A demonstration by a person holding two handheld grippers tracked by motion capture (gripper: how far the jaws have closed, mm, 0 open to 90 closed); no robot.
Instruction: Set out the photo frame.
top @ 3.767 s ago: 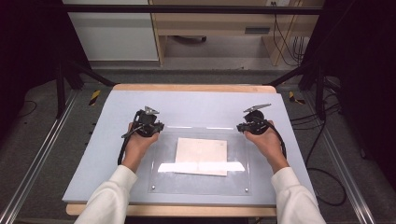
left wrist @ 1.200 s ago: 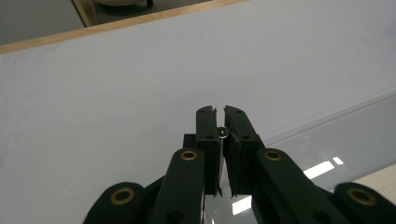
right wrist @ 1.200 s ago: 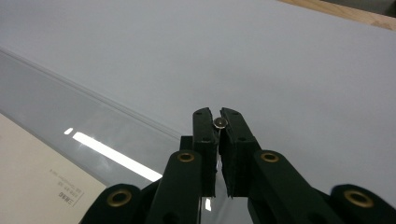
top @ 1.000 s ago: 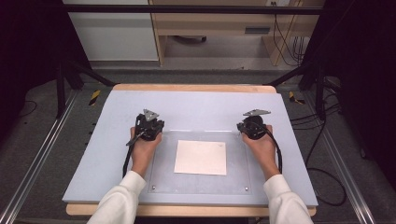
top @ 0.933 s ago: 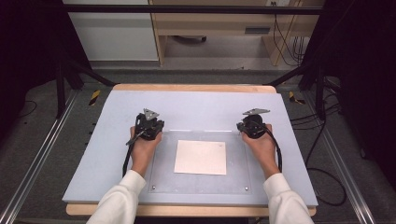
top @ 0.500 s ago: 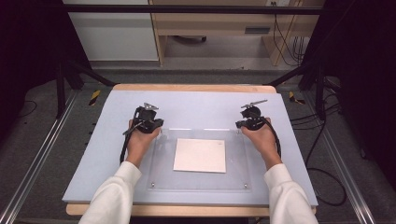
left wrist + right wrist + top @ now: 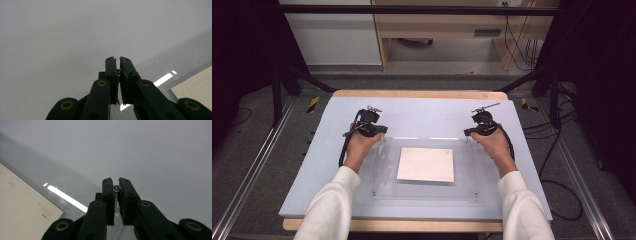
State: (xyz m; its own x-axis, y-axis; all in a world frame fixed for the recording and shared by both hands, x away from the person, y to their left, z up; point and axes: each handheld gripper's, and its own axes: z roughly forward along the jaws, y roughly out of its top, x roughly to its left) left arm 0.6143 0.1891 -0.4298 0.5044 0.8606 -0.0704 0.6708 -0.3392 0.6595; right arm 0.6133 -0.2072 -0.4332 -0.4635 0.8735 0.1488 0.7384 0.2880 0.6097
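You have a clear plate gripped at its two far corners, one gripper on each. It lies over the middle of the tabletop, and a pale sheet lies in the middle of it; whether the sheet is on top of the plate or under it cannot be told. In the high view the plate's near edge sits close to the tabletop's near edge, with small fasteners showing at its near corners.

Your left gripper is at the plate's far left corner. In the left gripper view its jaws are clenched almost together on the thin edge of the plate, with the plate running off to the right and a corner of the sheet showing through it.

Your right gripper is at the far right corner. In the right gripper view the jaws are clenched on the plate's edge there, with a small round stud caught between their tips. The plate spreads to the left, a strip of glare across it, and the sheet with faint print lies beyond.

Both your hands sit just near of the grippers, white sleeves coming in from the near edge. The rest of the tabletop, far of the plate, is plain grey-blue. The floor to either side carries metal rails and loose cables.
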